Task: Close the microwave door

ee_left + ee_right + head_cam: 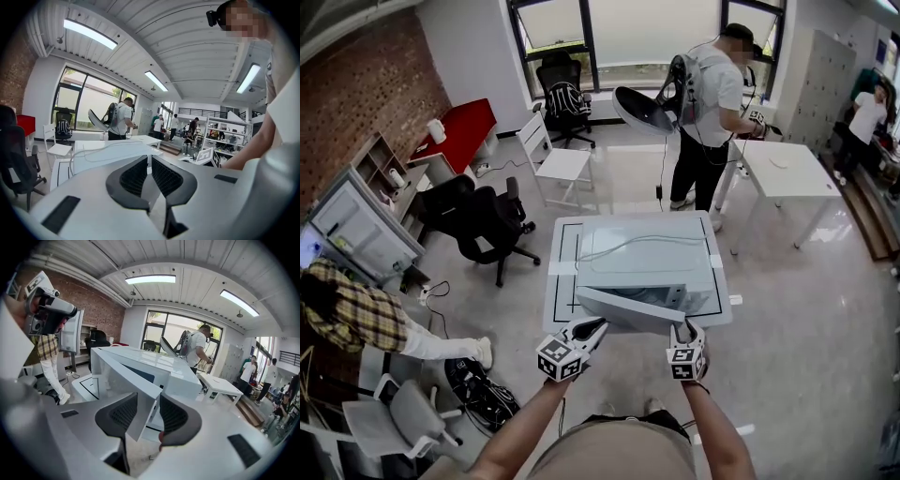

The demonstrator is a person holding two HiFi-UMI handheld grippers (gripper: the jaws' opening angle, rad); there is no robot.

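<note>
A white counter [565,281] marked with black lines stands on the glossy grey floor [787,309] of an open workroom, bearing a white microwave [642,258] set squarely in its middle, its door [623,309] swung ajar toward the counter's near edge.

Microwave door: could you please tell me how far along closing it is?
Done: the right gripper grips the free edge of the white microwave door. In hand: the door stands partly open, angled off the white microwave. Remaining: swing it flush shut and let go.
</note>
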